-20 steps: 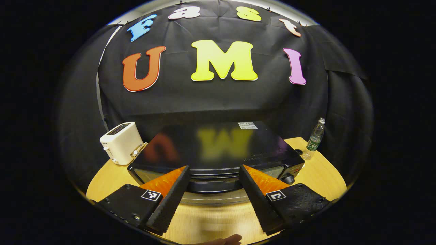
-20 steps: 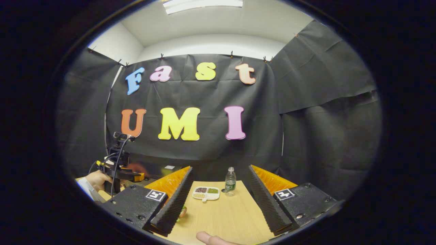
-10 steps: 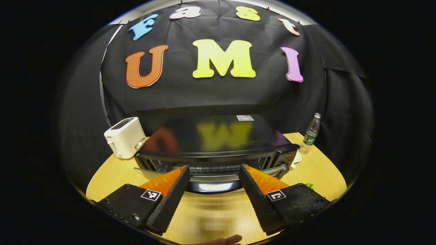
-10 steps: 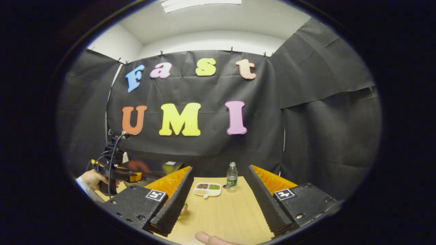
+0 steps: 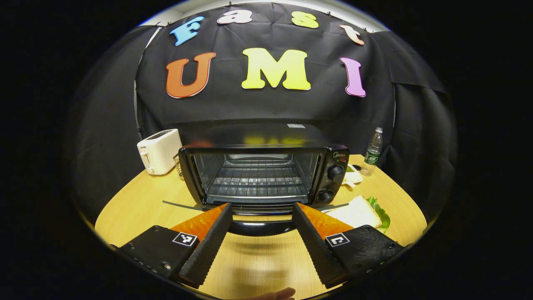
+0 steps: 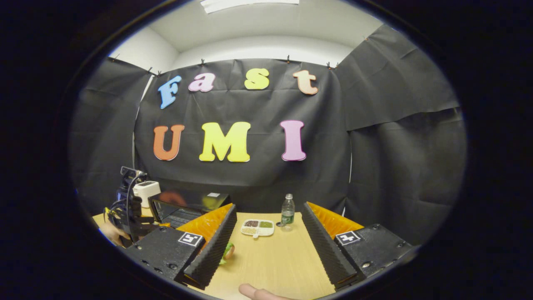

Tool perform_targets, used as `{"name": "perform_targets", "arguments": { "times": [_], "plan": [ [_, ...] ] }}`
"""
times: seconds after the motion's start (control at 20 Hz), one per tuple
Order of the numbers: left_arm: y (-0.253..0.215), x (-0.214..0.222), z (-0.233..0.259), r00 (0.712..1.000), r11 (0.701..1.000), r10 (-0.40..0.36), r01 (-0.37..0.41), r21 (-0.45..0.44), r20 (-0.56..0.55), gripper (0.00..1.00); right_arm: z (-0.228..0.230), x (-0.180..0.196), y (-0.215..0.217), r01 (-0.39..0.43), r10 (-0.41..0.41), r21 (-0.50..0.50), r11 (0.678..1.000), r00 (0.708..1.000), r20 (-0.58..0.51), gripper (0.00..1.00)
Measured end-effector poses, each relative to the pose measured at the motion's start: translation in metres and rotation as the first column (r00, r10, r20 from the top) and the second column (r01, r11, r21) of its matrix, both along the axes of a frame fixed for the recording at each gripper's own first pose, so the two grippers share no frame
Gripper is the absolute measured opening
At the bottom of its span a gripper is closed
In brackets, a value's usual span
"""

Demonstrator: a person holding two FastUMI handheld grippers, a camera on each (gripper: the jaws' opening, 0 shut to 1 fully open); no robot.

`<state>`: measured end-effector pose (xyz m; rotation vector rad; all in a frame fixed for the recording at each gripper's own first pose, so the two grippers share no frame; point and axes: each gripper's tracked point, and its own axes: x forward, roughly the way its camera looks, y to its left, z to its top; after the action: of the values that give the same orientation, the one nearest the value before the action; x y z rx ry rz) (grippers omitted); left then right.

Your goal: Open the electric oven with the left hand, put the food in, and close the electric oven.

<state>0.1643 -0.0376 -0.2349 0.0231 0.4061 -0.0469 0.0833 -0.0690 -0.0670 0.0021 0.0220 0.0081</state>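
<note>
Black metal, the oven [image 5: 266,166] stands mid-table with its door [image 5: 258,207] dropped flat and the wire rack [image 5: 257,183] bare; the door handle [image 5: 261,227] lies between the left gripper [image 5: 261,227]'s wide-spread fingers, contact unclear; a sandwich [image 5: 357,212] waits right of the oven; beyond, a toaster [image 5: 159,151] and bottle [image 5: 372,152]; the right gripper [image 6: 266,246] hangs wide over bare table [image 6: 270,262], holding nothing.

Left gripper view: low over the table [image 5: 137,208], near, facing the open oven [image 5: 260,175] head-on.
Right gripper view: farther right, facing the back wall over the table [image 6: 275,262].
Shared: oven [image 6: 183,206], toaster [image 5: 159,151], bottle [image 5: 372,152].
</note>
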Motion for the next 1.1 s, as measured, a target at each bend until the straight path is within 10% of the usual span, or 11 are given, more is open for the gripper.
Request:
{"name": "perform_targets", "arguments": {
  "times": [1.1],
  "plan": [
    [0.012,-0.048,-0.087,0.993,1.000,0.010,-0.011,-0.007,-0.114,0.94,-0.027,0.027,-0.002,-0.013,0.017,0.032,0.999,0.994,-0.109,0.96]
  ]
}}
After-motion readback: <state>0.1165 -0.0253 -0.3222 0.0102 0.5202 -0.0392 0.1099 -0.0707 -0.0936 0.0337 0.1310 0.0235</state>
